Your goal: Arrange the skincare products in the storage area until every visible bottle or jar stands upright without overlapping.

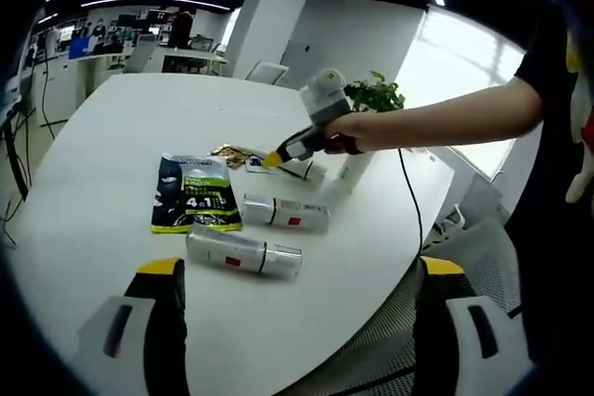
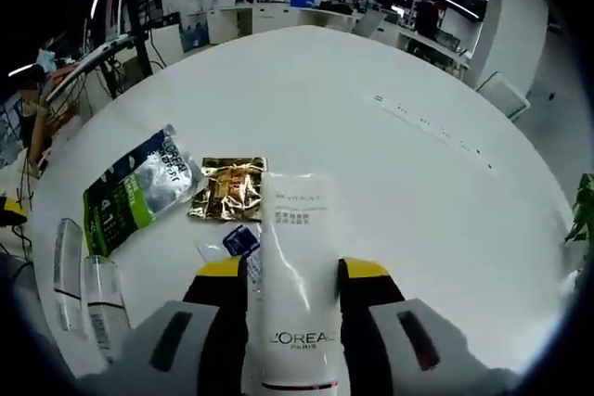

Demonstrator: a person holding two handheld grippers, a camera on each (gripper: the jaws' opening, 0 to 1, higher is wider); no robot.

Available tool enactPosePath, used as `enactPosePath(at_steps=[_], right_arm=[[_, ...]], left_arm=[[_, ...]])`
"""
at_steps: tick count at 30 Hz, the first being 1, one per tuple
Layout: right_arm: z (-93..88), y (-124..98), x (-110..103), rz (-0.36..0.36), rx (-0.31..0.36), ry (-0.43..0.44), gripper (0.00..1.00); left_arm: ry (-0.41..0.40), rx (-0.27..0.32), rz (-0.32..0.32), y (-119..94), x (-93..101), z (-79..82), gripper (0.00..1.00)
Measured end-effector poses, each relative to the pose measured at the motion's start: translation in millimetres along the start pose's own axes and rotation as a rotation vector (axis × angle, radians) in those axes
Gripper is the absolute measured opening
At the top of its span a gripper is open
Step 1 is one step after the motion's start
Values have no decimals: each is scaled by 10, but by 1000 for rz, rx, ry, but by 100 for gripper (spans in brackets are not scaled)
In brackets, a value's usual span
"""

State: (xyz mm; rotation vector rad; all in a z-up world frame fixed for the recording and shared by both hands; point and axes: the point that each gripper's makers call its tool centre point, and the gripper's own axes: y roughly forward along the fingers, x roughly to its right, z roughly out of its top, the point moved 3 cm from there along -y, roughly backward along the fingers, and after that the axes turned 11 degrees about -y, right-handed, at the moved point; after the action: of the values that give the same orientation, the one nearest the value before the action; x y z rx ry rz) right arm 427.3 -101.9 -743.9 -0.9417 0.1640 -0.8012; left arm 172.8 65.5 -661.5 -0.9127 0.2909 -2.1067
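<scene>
1 big round white table (image 1: 111, 136) holds all the things. 1 green and black printed pouch (image 1: 193, 194) lies flat on it. Just right of the pouch, in the left gripper view, 2 clear bottles with white caps lie on their sides: the near clear bottle (image 1: 243, 251) and the far clear bottle (image 1: 286, 211). 1 white L'Oreal tube (image 2: 295, 275) lies flat between the jaws of the right gripper (image 2: 293, 275), and the jaws press on both its sides. 1 crinkly gold packet (image 2: 228, 188) and 1 small blue and white sachet (image 2: 239, 240) lie just past the pouch. The left gripper (image 1: 299, 266) is wide open and holds nothing, near the table's close edge.
</scene>
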Motion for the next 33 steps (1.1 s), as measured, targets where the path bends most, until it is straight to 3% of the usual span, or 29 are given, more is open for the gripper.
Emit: enactPosePath(at_steps=[8, 21, 33], right_arm=[[20, 0, -20, -18, 7, 8, 32], [124, -167, -171, -2, 103, -31, 30], [246, -616, -459, 16, 200, -113, 30]], left_arm=[[2, -6, 0, 18, -15, -22, 95], [-46, 51, 9, -40, -67, 71, 92], [-33, 108, 11, -68, -13, 270, 92]])
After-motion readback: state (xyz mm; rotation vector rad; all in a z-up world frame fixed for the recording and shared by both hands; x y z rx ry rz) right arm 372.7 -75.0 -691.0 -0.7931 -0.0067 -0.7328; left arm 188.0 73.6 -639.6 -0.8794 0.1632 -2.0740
